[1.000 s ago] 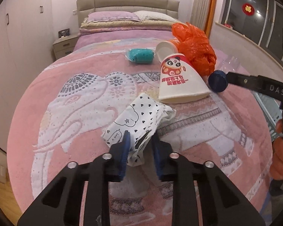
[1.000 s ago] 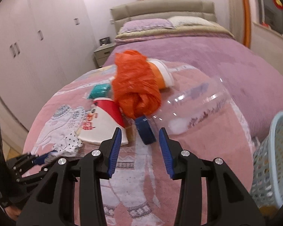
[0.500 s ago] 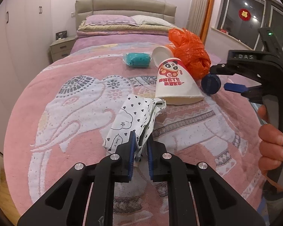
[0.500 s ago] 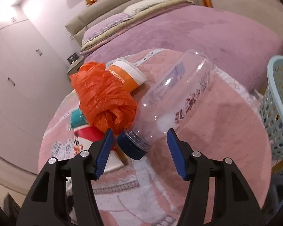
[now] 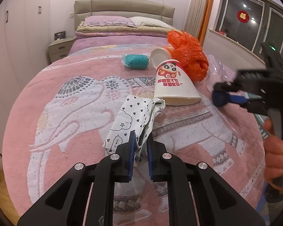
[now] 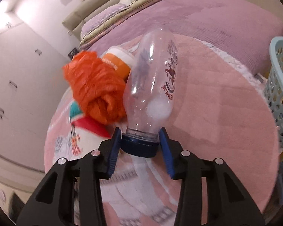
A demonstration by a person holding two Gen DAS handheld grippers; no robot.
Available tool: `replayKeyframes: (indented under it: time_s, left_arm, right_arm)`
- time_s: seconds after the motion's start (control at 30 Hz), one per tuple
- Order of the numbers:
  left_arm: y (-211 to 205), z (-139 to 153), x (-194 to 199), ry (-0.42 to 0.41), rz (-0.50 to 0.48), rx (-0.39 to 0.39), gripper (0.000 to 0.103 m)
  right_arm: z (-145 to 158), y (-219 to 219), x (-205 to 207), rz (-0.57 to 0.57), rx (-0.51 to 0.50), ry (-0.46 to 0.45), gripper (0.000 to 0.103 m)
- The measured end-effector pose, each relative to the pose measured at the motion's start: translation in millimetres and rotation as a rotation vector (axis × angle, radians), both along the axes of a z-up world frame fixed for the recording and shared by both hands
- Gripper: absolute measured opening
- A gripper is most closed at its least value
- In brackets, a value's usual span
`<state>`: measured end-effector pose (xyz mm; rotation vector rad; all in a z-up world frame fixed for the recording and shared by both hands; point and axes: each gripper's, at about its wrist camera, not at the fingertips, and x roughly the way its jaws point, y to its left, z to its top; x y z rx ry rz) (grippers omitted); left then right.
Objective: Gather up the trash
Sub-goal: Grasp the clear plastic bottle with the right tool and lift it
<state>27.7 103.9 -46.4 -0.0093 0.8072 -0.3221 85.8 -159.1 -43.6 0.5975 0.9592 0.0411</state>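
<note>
Trash lies on a pink elephant blanket [image 5: 69,101]. My left gripper [image 5: 140,141] is shut on the near edge of a white wrapper with black hearts [image 5: 134,118]. My right gripper [image 6: 140,141] has its jaws on either side of the blue cap [image 6: 139,146] of a clear plastic bottle [image 6: 152,86], touching it on both sides. In the left wrist view the right gripper [image 5: 234,98] is at the right, at the blue cap [image 5: 219,98]. A flattened white panda cup [image 5: 173,84], an orange plastic bag [image 5: 188,58], an orange-and-white cup [image 5: 159,55] and a teal bundle [image 5: 135,61] lie beyond.
A pale blue slotted basket [image 6: 279,88] stands off the bed's right edge. The headboard [image 5: 122,7], pillows and a nightstand [image 5: 59,50] are at the far end. White wardrobes [image 6: 13,79] line the left wall. A window ledge [image 5: 235,47] runs along the right.
My left gripper has stayed pinched on the wrapper and lifted slightly. My right gripper has moved forward and closed in around the bottle's blue cap.
</note>
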Motion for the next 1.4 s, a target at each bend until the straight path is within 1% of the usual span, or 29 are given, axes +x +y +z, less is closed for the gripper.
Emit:
replayKeyframes:
  time_s: [0.2, 0.3, 0.37, 0.4, 0.43, 0.5, 0.53, 0.57, 0.63, 0.7, 0.8, 0.9, 1.03, 1.07, 1.13, 1.17, 1.2, 1.23, 1.27, 1.4]
  left_arm:
    - [0.7, -0.3, -0.5, -0.002, 0.003, 0.000, 0.010]
    - [1.1, 0.0, -0.8, -0.004, 0.006, -0.004, 0.010]
    - [2.0, 0.0, -1.1, -0.003, 0.007, -0.009, 0.009]
    - [2.4, 0.1, -1.2, -0.003, 0.009, -0.011, 0.009]
    - [3.0, 0.4, -1.5, -0.005, 0.010, -0.014, 0.008]
    - [3.7, 0.9, -2.4, -0.007, 0.011, -0.017, 0.008]
    - [3.8, 0.9, -2.5, -0.008, 0.012, -0.017, 0.008]
    - [4.0, 1.0, -2.4, -0.008, 0.013, -0.017, 0.008]
    - [3.7, 1.2, -2.4, -0.010, 0.014, -0.017, 0.008]
    - [4.5, 1.7, -3.5, -0.013, 0.015, -0.018, 0.008]
    - [4.7, 2.0, -4.5, -0.016, 0.017, -0.019, 0.008]
    - [5.5, 2.4, -5.5, -0.019, 0.017, -0.023, 0.008]
    - [5.8, 2.8, -6.1, -0.022, 0.018, -0.024, 0.007]
    - [5.9, 3.4, -6.3, -0.024, 0.017, -0.026, 0.006]
    - [7.0, 4.8, -6.7, -0.027, 0.019, -0.035, 0.006]
    - [7.3, 5.3, -6.5, -0.025, 0.020, -0.039, 0.006]
    - [7.4, 6.2, -7.1, -0.025, 0.021, -0.045, 0.006]
    - [7.6, 6.6, -7.4, -0.023, 0.020, -0.051, 0.006]
    - [7.3, 7.0, -7.9, -0.019, 0.018, -0.060, 0.006]
    - [1.8, 12.0, -12.1, -0.016, 0.004, -0.086, 0.005]
  right_arm:
    - [2.9, -9.0, -35.5, 0.135, -0.039, 0.007, 0.038]
    - [7.2, -11.9, -53.6, 0.215, -0.089, 0.003, 0.038]
    - [9.2, -13.5, -61.1, 0.232, -0.113, -0.003, 0.039]
    - [10.7, -15.6, -65.5, 0.231, -0.137, -0.006, 0.039]
    - [13.3, -18.6, -70.3, 0.219, -0.182, -0.009, 0.039]
    - [17.0, -21.9, -75.0, 0.202, -0.230, -0.022, 0.041]
    - [19.6, -24.8, -77.6, 0.189, -0.245, -0.038, 0.047]
    - [22.2, -26.3, -78.6, 0.179, -0.249, -0.051, 0.055]
    - [24.9, -27.6, -76.7, 0.169, -0.247, -0.074, 0.061]
    - [26.1, -27.4, -70.6, 0.158, -0.255, -0.093, 0.062]
    - [26.8, -17.8, -56.0, 0.145, -0.302, -0.111, 0.062]
    - [22.9, -3.8, -44.0, 0.144, -0.352, -0.117, 0.063]
    - [14.9, 7.5, -27.7, 0.098, -0.451, -0.120, 0.063]
    - [13.0, 8.1, -24.3, 0.091, -0.460, -0.116, 0.063]
    - [7.2, 6.7, -18.1, 0.085, -0.455, -0.104, 0.062]
    - [5.1, 5.5, -16.0, 0.085, -0.446, -0.099, 0.061]
    - [2.9, 4.1, -14.1, 0.088, -0.435, -0.095, 0.058]
    - [0.6, 3.0, -12.6, 0.094, -0.423, -0.087, 0.049]
    - [-0.5, 2.0, -11.6, 0.095, -0.417, -0.083, 0.046]
    - [-0.4, -3.8, -16.8, 0.107, -0.389, -0.098, 0.045]
